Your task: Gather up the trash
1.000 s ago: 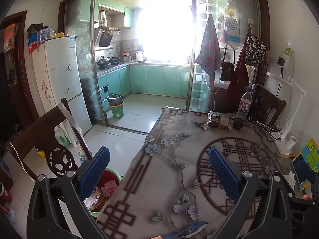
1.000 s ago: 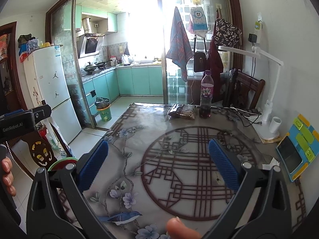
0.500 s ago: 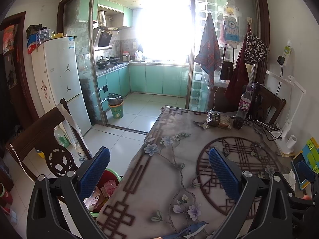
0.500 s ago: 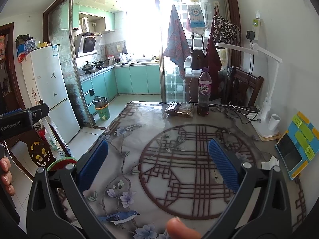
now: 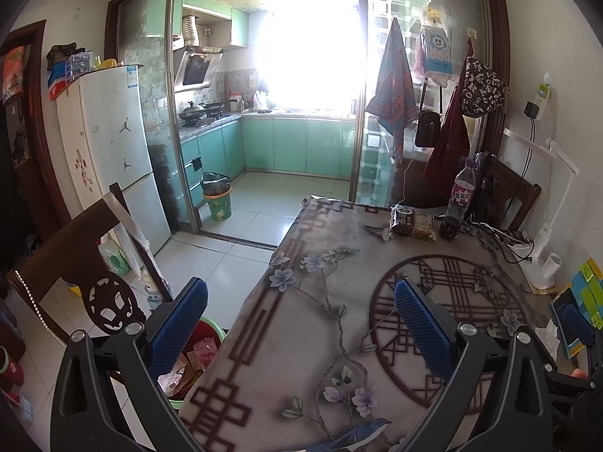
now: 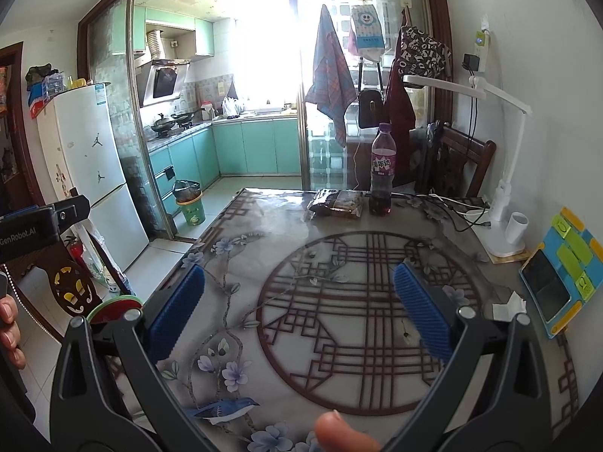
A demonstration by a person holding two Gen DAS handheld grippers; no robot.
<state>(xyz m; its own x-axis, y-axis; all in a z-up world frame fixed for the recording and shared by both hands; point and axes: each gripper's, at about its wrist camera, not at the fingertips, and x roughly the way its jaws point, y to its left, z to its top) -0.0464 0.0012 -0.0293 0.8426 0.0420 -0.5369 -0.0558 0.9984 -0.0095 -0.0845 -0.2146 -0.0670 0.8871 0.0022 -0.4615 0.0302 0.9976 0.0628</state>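
Trash: your crumpled white paper scrap (image 6: pixel 508 306) lies on the table (image 6: pixel 286 226) near its right edge, just beside the blue-and-yellow tablet stand (image 6: pixel 565 263); its shape is too crumpled to give a long axis.
Trash, left view: only a white corner (image 5: pixel 548 335) shows past your left gripper's right arm.
Snack packet: the dark wrapper (image 6: pixel 337 203) lies flat at the far end of the table, long axis across your view, just beside the upright purple-labelled bottle (image 6: pixel 382 167); its print is too small to read.
Bin: the green-rimmed bin (image 5: pixel 199 354) on the floor by the table's left edge is half hidden behind your left gripper; wrappers show inside.
Left gripper (image 5: pixel 299 320): jaws spread wide, nothing between them.
Right gripper (image 6: pixel 299 301): jaws spread wide, empty, above the table's round pattern.
Cut off: a fingertip (image 6: pixel 339 433) at the bottom edge of the right view; your left hand (image 6: pixel 9 333) at its left edge.
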